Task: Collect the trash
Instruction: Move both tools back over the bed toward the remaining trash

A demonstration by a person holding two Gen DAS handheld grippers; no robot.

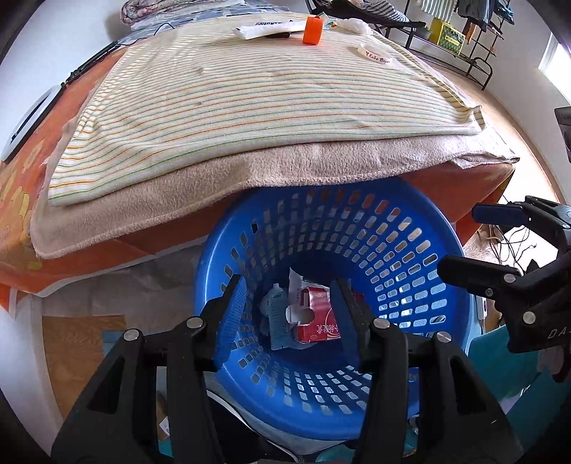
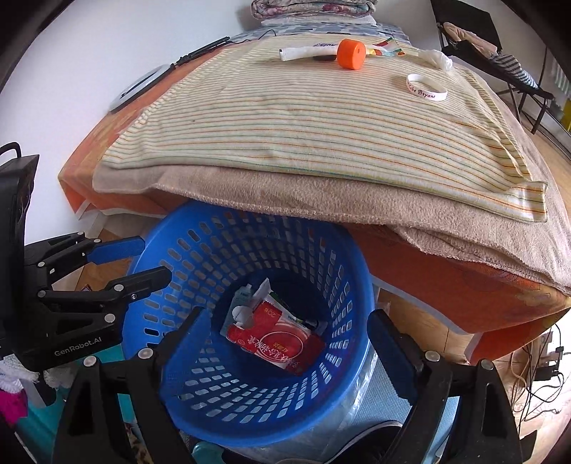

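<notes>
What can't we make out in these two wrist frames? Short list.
- Blue basket: far rim hidden under the beige blanket, both views.
- Trash under the red packet: stacked, lower items covered, right wrist view.
- Left gripper fingers block part of the basket contents, left wrist view.
- Tube on the bed: print too small and partly behind the orange cap.
- Right gripper: open, nothing between the fingers.

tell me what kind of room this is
Most likely a bedroom: a bed layered with a striped blanket, folded bedding stacked by the wall, and a clothes rack behind. A blue basket holds collected trash.
</notes>
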